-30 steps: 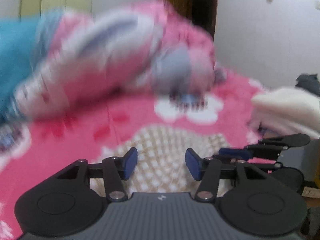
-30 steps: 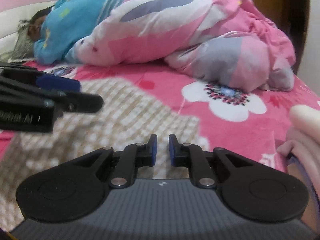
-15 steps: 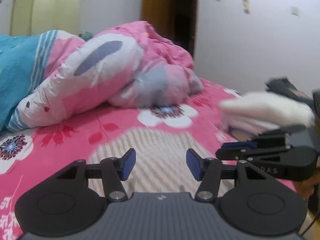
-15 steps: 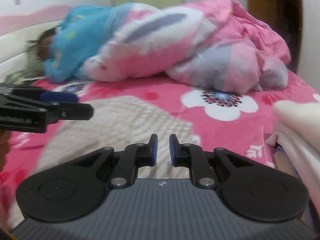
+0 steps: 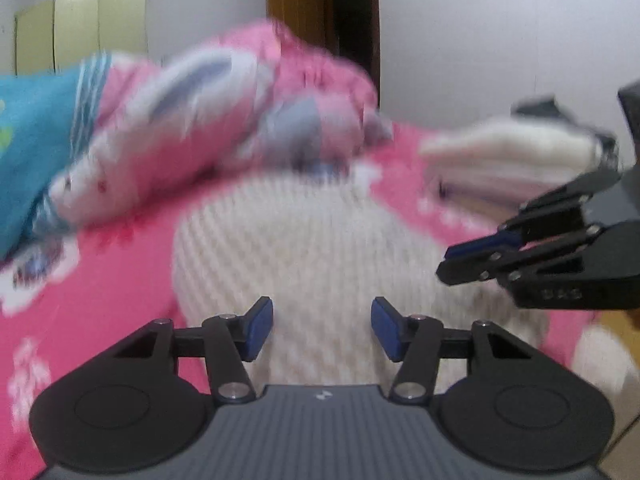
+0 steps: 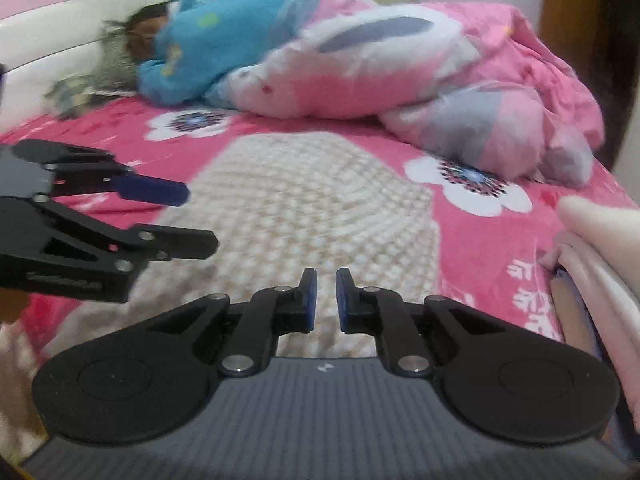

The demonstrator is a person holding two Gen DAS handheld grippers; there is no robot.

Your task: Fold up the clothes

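**Both grippers hovered empty over the knitted garment, between folds**

A cream, waffle-knit garment (image 6: 304,216) lay spread flat on the pink flower-printed bed sheet (image 6: 480,240), and it serves here as the landmark. The left gripper (image 5: 322,328) hung above the garment's near edge with its blue-padded jaws well apart and nothing between them. The right gripper (image 6: 326,300) hung over the same near edge, towards the garment's right side, its jaws drawn almost together with only a slim gap and no cloth caught in it. Neither gripper touched the knit.

Beyond the garment's far edge lay a bunched pink, white and grey quilt (image 6: 400,80), with a person in a blue top (image 6: 224,36) lying beside it. Just off the garment's right side sat a stack of pale folded clothes (image 6: 600,264), cream on top and pink beneath.

Judging by the flat garment and the empty jaws, the step in hand was the approach for a fold, not a carry. The next move would likely call for the right jaws to part first, since they were too close to take cloth. Each gripper would then need to come down on an edge or corner of the knit and pinch one layer only. The loose weave looked likely to stretch or snag, so a lift would want both sides raised evenly.
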